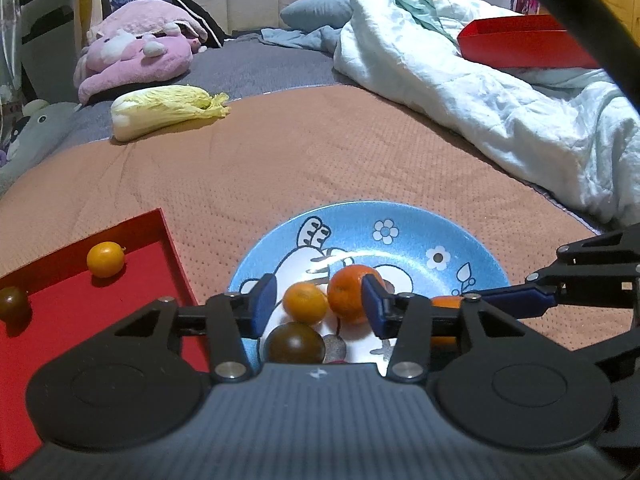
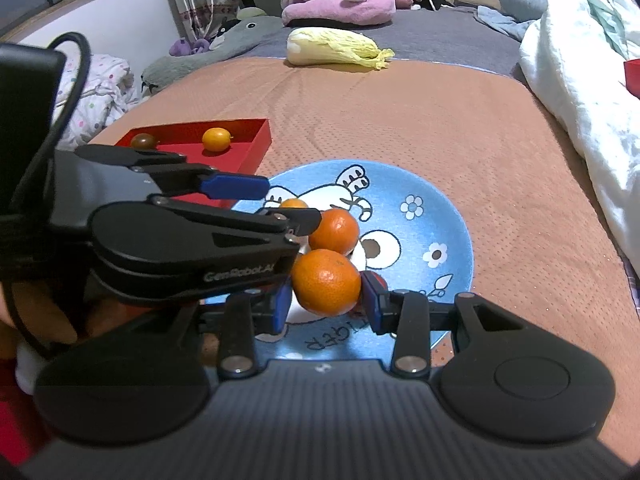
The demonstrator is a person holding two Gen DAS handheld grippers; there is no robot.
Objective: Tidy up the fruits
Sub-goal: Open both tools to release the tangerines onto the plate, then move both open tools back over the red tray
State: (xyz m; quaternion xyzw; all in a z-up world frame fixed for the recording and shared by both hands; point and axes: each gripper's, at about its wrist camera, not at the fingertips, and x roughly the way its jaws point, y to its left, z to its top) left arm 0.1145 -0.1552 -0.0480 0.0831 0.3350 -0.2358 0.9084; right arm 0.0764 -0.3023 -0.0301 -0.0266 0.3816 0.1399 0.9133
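Both grippers hang over a blue cartoon plate (image 1: 404, 216) on a brown quilted blanket (image 1: 280, 168).

The left gripper (image 1: 318, 304) has its jaws parted with nothing gripped. Between its blue pads lie one small yellow-orange fruit (image 1: 305, 303) and, just right of it against the right pad, one mandarin (image 1: 349, 293). Whether that pad touches the mandarin I cannot tell. One dark brownish tomato (image 1: 295, 343) sits closer in, just before the gripper's body.

The right gripper (image 2: 326, 306) has its pads pressed on either side of a second mandarin (image 2: 326, 282), so it has hold of it, low over the plate. Just beyond that fruit, farther along the fingers, lies the first mandarin, and past it the small yellow-orange fruit, partly hidden by the left gripper's finger. Something small and red shows behind the right pad; what it is I cannot tell.

So the plate area shows two mandarins, one small yellow-orange fruit and one dark tomato.

Left of the left gripper lies a red tray (image 1: 120, 300) holding two things: one yellow-orange fruit (image 1: 105, 259) and one dark tomato (image 1: 14, 302), apart from each other. Far ahead of both grippers lies one napa cabbage (image 1: 168, 110) at the blanket's far edge, with one pink plush toy (image 1: 136, 56) beyond it. Ahead and to the right is a white duvet (image 1: 480, 92) with a second red box (image 1: 520, 46) resting on it.
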